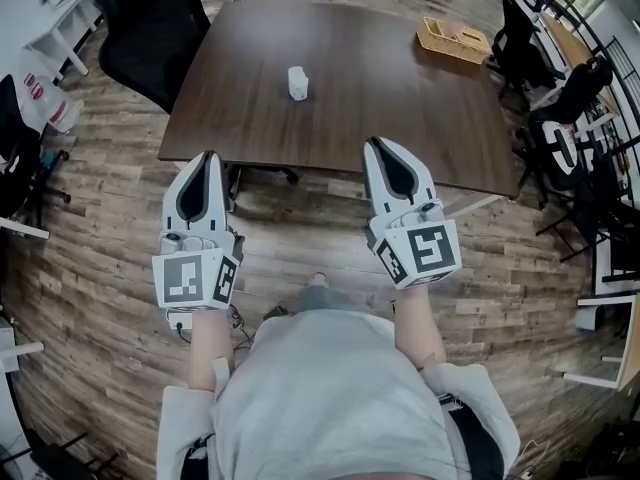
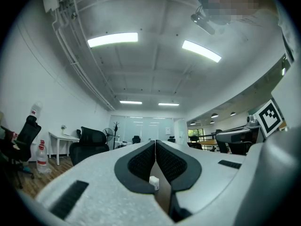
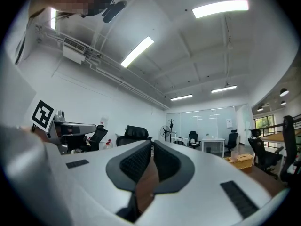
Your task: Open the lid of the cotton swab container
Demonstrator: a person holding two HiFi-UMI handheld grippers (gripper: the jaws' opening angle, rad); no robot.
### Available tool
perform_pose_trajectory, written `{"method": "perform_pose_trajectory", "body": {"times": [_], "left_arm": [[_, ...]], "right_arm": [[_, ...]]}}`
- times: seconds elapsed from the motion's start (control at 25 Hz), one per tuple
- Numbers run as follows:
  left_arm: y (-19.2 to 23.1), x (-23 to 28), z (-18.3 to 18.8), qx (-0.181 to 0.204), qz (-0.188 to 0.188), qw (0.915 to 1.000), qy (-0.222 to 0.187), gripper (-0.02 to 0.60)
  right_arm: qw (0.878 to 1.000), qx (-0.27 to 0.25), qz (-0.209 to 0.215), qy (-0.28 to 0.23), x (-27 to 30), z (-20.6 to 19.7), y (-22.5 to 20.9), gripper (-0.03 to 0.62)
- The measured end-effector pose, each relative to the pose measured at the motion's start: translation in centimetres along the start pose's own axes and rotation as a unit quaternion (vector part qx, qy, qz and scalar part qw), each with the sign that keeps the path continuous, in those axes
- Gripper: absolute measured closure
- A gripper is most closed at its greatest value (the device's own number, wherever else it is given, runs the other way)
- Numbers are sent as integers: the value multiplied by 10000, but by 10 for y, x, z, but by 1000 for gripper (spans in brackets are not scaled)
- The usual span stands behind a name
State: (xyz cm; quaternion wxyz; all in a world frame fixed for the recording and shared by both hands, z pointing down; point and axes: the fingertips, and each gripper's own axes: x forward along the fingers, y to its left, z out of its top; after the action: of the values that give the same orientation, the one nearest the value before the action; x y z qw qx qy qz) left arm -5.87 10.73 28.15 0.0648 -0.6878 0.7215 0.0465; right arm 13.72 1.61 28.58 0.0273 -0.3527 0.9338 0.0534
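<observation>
The cotton swab container [image 1: 298, 82] is a small white tub with its lid down, standing near the middle of the dark brown table [image 1: 400, 118]. Both grippers are held in front of the table's near edge, well short of the container. My left gripper [image 1: 209, 155] is shut with nothing in it, and so is my right gripper [image 1: 376, 142]. In the left gripper view the jaws of the left gripper [image 2: 155, 143] meet, and the container [image 2: 154, 182] shows small below them. The right gripper view has the right gripper [image 3: 152, 145] shut, with only table wood [image 3: 146, 185] behind the jaws.
A wicker basket [image 1: 455, 40] sits at the table's far right corner. A black office chair [image 1: 150, 28] stands at the table's left side, and more chairs [image 1: 570, 138] crowd the right. Wooden floor lies between me and the table.
</observation>
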Motion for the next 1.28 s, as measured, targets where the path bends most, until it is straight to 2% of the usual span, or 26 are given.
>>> {"method": "perform_pose_trajectory", "body": {"times": [0.28, 0.72, 0.96, 1.28], "left_arm": [[-8, 42, -2, -2, 124, 9999, -96, 569], [-9, 78, -9, 65, 95, 9999, -47, 569], [15, 112, -21, 20, 5, 10000, 28, 569], [51, 173, -34, -33, -390, 9992, 56, 569]], "right_arm": [[9991, -114, 401, 26, 37, -7, -23, 571], [9986, 27, 533, 37, 70, -20, -43, 571], [9990, 81, 430, 86, 108, -29, -51, 571], [9998, 90, 148, 132, 173, -35, -59, 571]]}}
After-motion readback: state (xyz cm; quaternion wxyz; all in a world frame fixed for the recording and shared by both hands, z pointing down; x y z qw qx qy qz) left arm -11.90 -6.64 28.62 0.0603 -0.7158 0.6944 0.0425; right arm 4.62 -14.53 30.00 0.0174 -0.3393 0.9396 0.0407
